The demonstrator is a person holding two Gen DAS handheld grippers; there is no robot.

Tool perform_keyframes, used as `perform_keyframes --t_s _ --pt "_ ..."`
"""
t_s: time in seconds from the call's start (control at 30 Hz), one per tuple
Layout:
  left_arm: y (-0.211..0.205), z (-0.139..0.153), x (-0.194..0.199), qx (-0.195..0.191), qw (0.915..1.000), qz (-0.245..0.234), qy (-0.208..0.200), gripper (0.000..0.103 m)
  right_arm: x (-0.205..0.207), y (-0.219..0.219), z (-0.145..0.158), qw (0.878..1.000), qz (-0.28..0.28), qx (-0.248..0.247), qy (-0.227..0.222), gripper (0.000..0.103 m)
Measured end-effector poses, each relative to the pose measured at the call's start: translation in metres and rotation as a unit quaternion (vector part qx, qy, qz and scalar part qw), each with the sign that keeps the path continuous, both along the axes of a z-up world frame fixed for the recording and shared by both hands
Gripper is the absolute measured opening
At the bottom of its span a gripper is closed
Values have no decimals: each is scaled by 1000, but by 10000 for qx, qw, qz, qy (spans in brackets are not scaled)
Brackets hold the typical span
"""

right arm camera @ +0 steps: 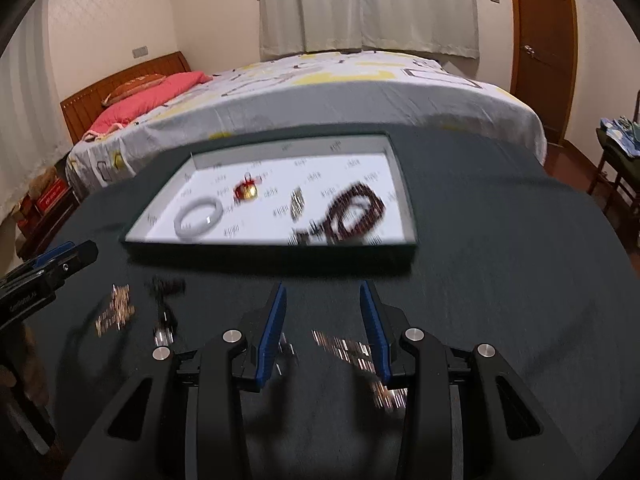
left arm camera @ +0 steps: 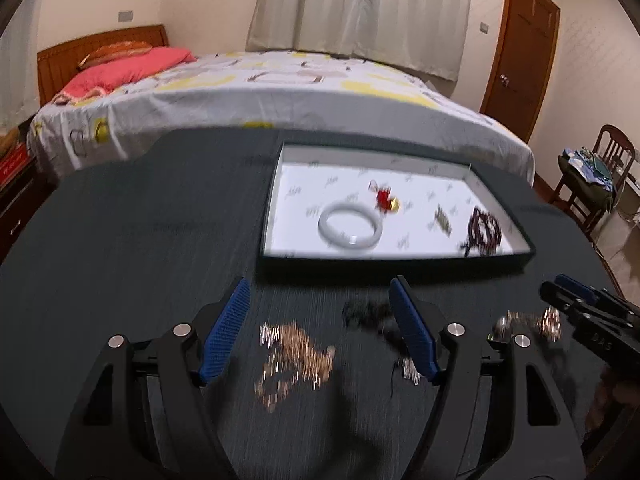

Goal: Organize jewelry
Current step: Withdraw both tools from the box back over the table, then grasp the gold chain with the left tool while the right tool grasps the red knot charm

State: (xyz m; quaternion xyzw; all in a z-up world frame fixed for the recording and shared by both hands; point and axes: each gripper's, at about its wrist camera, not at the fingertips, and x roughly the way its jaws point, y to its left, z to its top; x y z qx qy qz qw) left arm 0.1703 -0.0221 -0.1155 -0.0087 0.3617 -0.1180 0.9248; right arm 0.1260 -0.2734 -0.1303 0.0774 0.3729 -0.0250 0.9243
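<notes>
Well, both grippers gape empty; only R view shows chain (right arm camera: 352, 354) under R gripper (right arm camera: 324, 312).

Left gripper (left arm camera: 318, 330) tilts down, blue pads wide apart, nothing between them. Right gripper (right arm camera: 324, 334) tilts down too, pads closer together but not touching, nothing pinched. Both side by side, near each other.

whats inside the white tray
Inside the tray: a white bangle, a red-and-gold charm, a small metallic piece and dark beads. Nothing covered; blur hides detail.
</notes>
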Motion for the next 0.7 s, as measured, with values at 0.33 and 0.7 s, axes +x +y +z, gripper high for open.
perform_keyframes --t_s 0.33,0.7 --pt "-1 -38 -16 190 9990 196 356 71 -29 -14 -19 9996 -189 96 199 39" --pt "1 -54 14 116 9969 269 733 65 -29 -14 -21 9996 -201 106 157 39"
